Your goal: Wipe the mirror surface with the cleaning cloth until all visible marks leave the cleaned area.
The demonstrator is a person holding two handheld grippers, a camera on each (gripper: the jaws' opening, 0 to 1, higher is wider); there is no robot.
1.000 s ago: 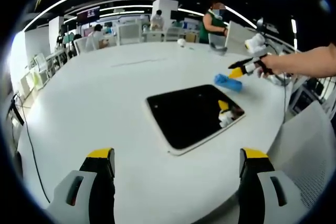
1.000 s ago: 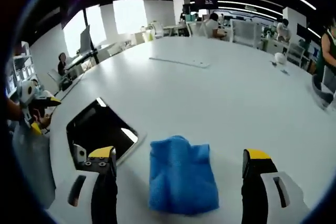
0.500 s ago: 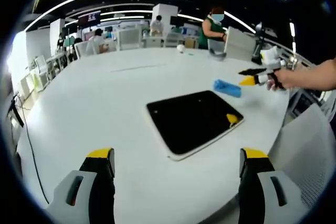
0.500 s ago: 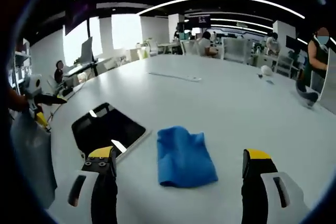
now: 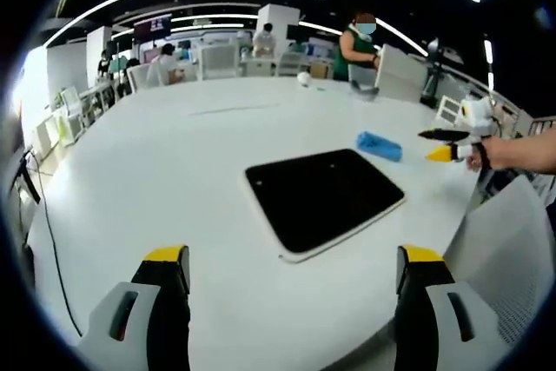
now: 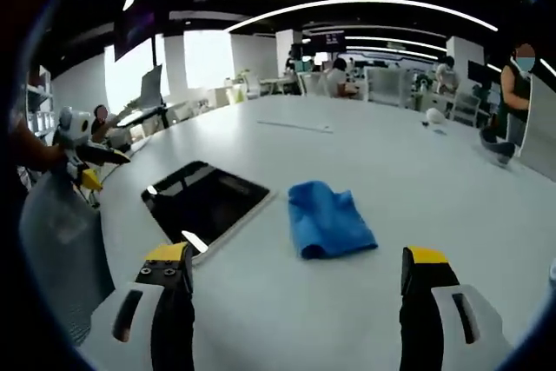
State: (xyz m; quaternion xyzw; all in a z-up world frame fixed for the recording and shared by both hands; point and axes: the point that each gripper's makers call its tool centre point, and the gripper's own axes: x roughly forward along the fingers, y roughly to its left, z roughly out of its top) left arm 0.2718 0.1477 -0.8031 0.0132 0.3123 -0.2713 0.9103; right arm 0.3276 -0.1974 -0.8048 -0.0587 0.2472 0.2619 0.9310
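Lying beside the mirror [image 6: 202, 200], the blue cloth [image 6: 328, 219] is resting untouched while both grippers [image 5: 291, 258] [image 6: 291, 258] are gaping empty

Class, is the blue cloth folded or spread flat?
Loosely folded: the blue cloth lies bunched with raised creases on the table, beside the mirror.

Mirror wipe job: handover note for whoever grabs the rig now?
Left gripper: open, holding nothing, back from the mirror.
Right gripper: open, holding nothing, short of the cloth.
Mirror lies flat on the white table; the blue cloth sits on the table beside it, apart.
Done: nothing; cloth not picked up.
Left: grasp cloth, wipe mirror. Marks too faint to judge.
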